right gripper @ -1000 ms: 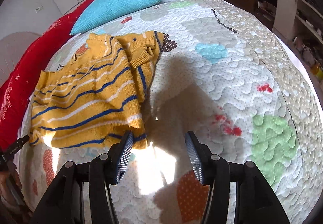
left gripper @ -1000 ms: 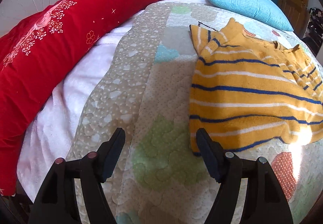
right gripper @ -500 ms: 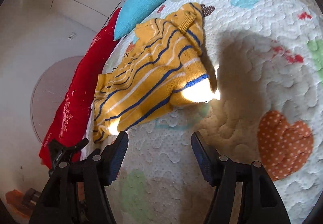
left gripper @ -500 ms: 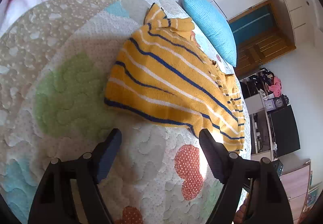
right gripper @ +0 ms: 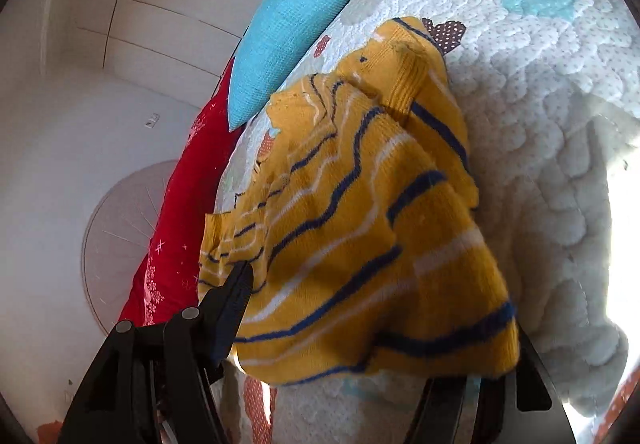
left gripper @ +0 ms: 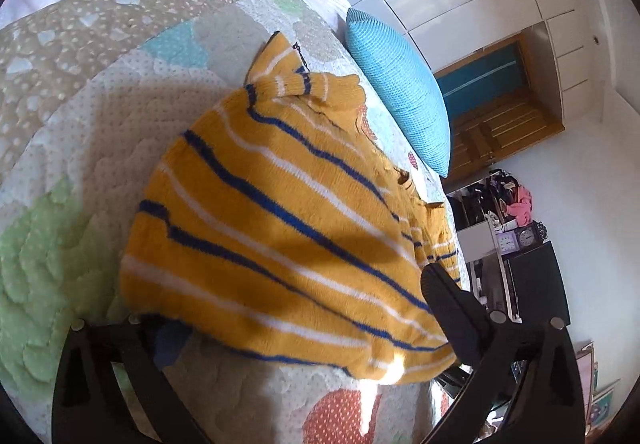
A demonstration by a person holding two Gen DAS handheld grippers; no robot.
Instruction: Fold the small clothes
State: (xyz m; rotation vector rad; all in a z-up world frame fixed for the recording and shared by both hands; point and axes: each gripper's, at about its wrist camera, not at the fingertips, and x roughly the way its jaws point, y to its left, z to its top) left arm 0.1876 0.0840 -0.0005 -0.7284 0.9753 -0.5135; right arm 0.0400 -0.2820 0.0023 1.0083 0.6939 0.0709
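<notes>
Quilt [left gripper: 60,116]: padded, covers the bed, bears everything below.
Blue pillow [left gripper: 396,100]: beyond the sweater, at the far edge.
Sweater [left gripper: 288,236]: yellow knit, blue and white stripes; lies rumpled on the quilt, hem nearest. Judged light, soft, limp, stretchy; best taken at the two hem corners, pinching both layers.
Left tongs [left gripper: 304,308]: just opened wide, straddling the hem, not pinching.
Right tongs [right gripper: 372,328]: spread, hem between, grip not made.

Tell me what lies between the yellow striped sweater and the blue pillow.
Only a narrow strip of quilt separates the sweater and the pillow, shown in the left wrist view.
</notes>
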